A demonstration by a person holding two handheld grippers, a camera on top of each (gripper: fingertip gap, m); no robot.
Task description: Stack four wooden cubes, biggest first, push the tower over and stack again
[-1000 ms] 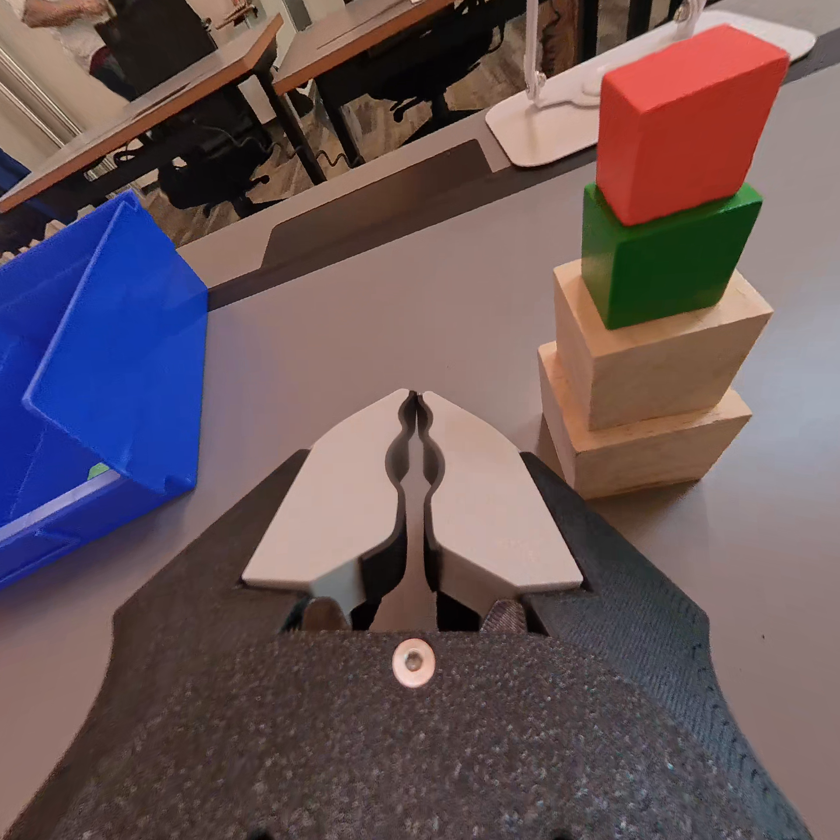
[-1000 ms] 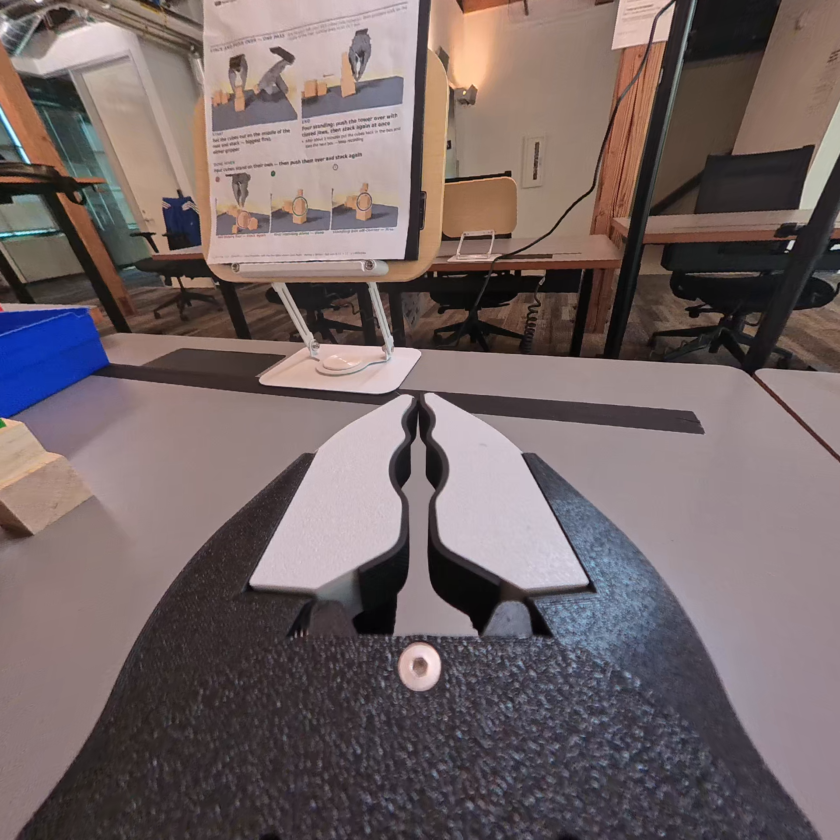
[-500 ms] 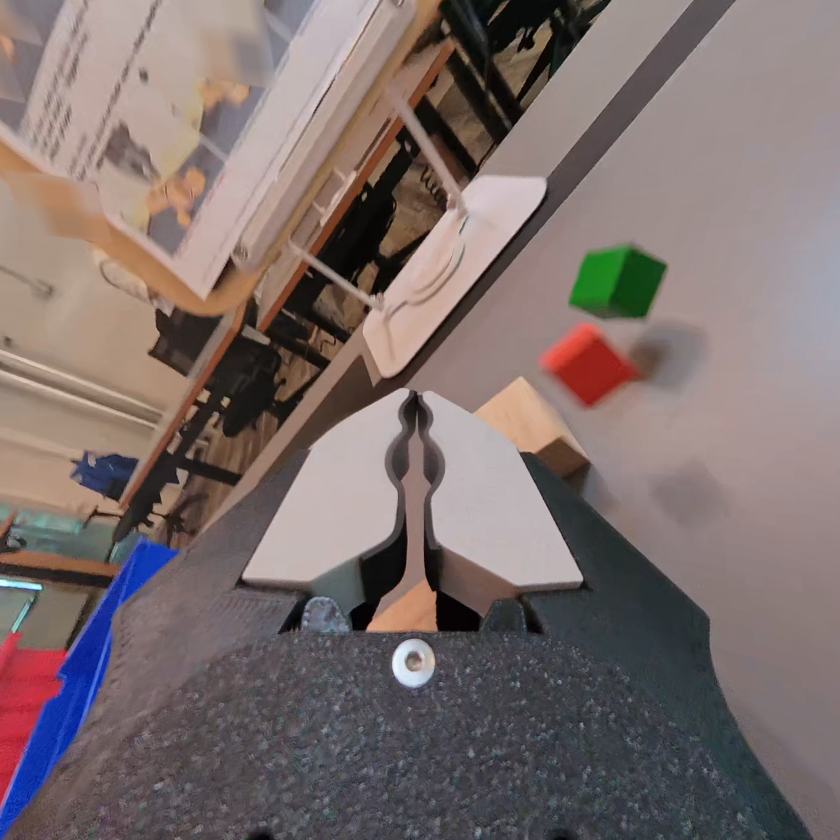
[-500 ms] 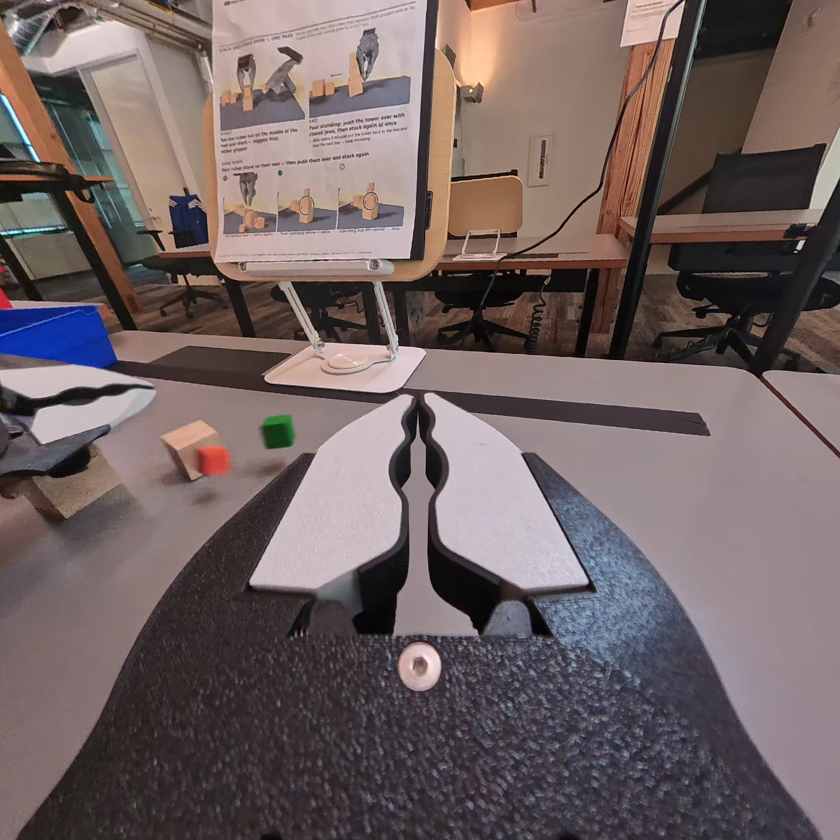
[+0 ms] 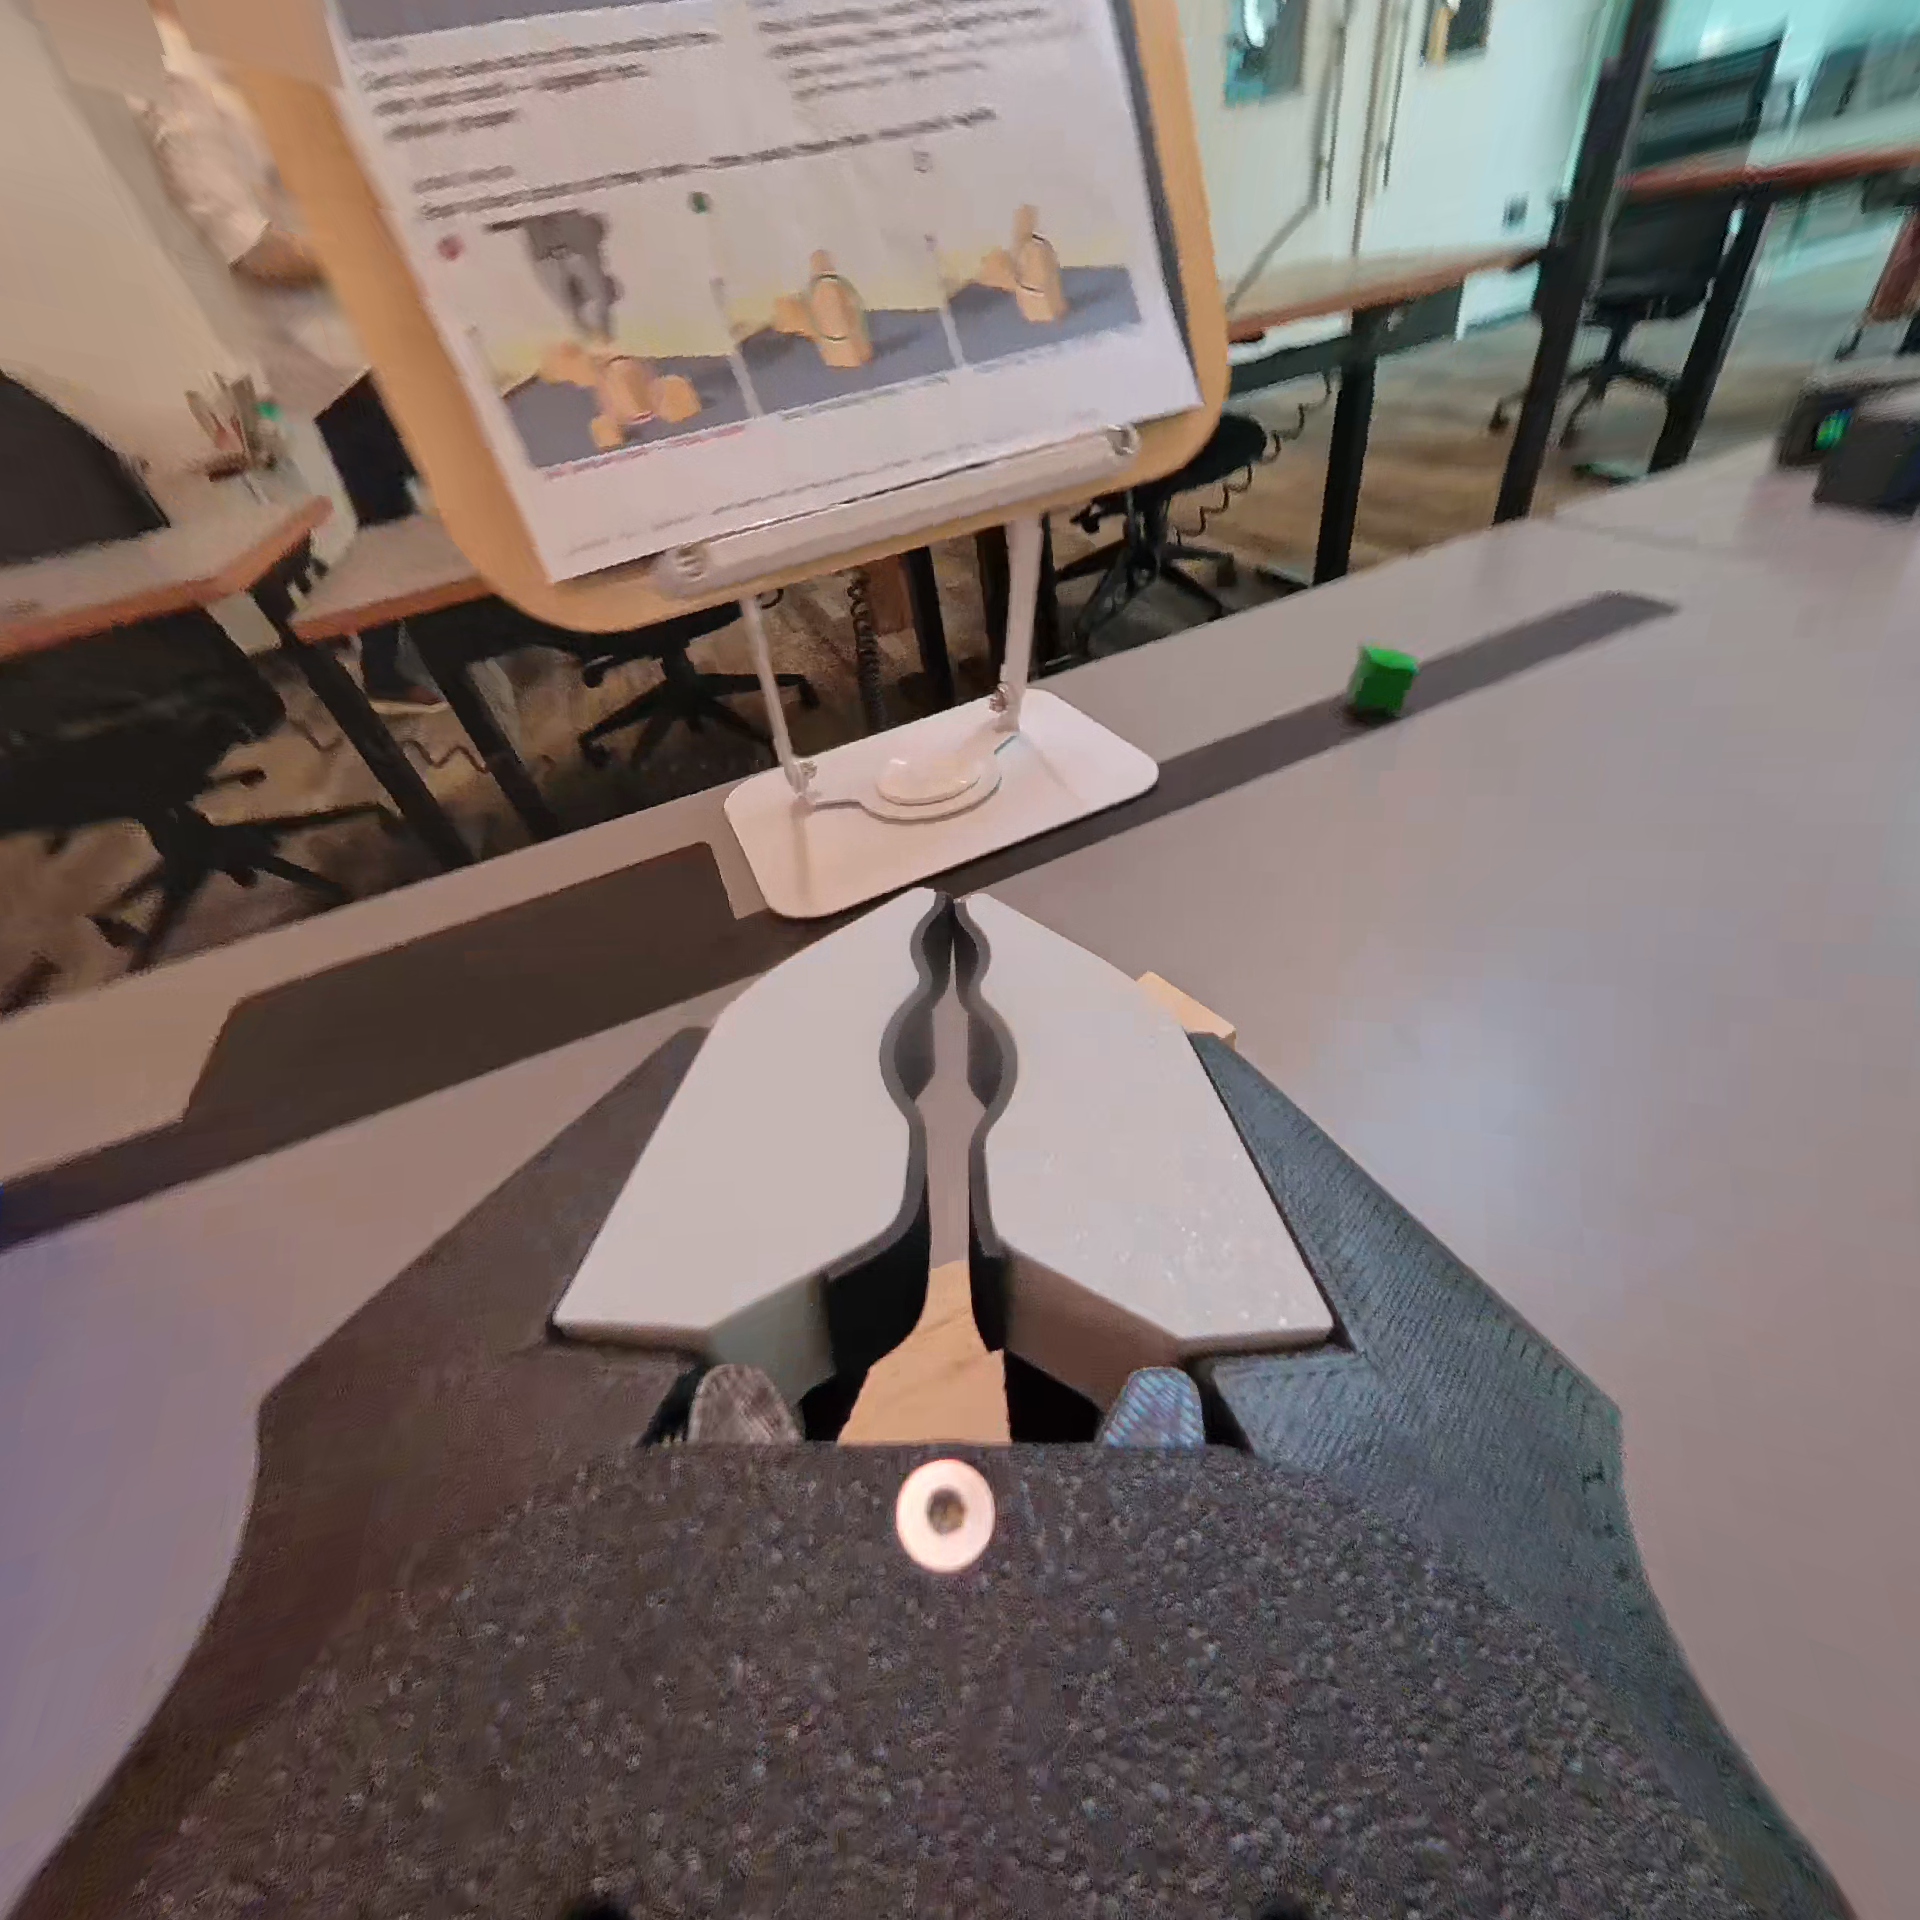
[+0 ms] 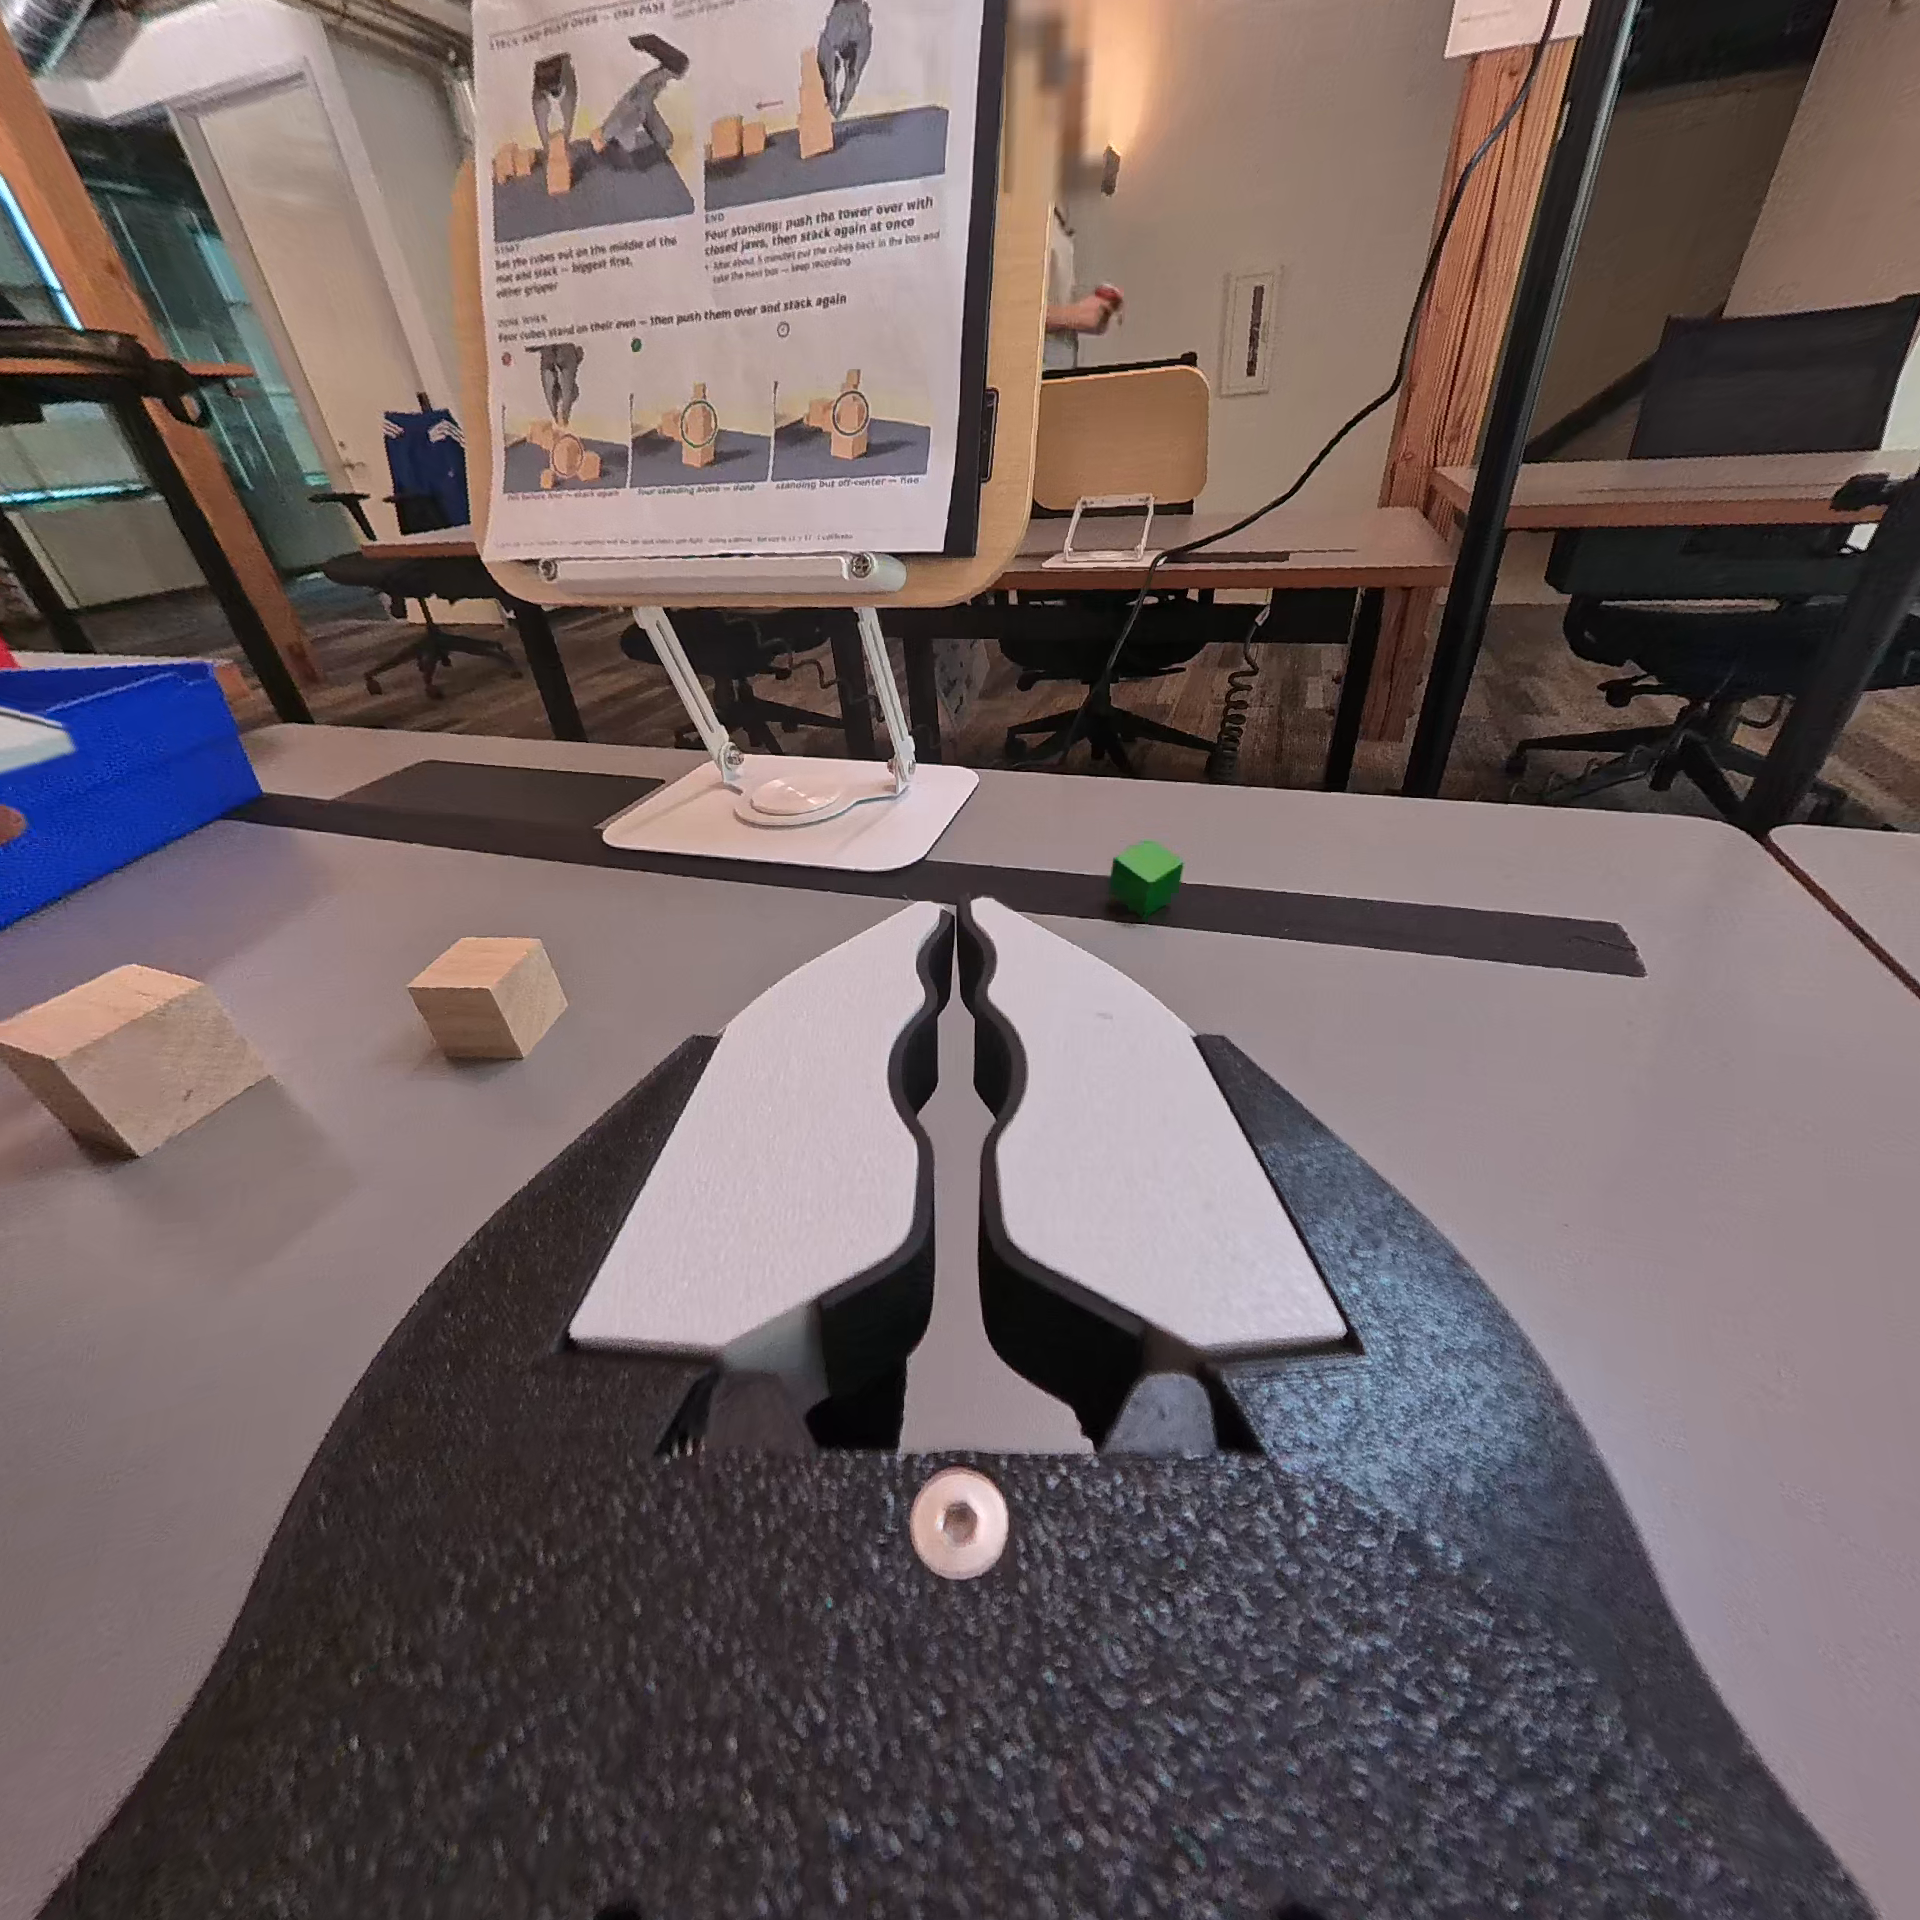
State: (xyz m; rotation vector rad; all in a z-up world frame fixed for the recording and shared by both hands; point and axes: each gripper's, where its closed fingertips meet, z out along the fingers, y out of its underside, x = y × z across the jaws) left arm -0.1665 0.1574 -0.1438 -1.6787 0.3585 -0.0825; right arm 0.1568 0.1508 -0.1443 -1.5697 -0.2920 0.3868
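Wooden cube (image 5: 1184,1013) under closed left claw (image 5: 949,909); right claw (image 6: 956,914) closed.

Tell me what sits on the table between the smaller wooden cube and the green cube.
In the right wrist view, only the right gripper's shut fingertips cross that stretch between the smaller wooden cube and the green cube; the grey table there is otherwise bare.

My left hand-held gripper (image 5: 950,906) hides nearly all of a pale wooden block (image 5: 1195,1013); only a corner shows. The blue bin (image 6: 114,769) is cut off at the picture's left edge. The sheet (image 5: 769,260) on the stand is blurred.
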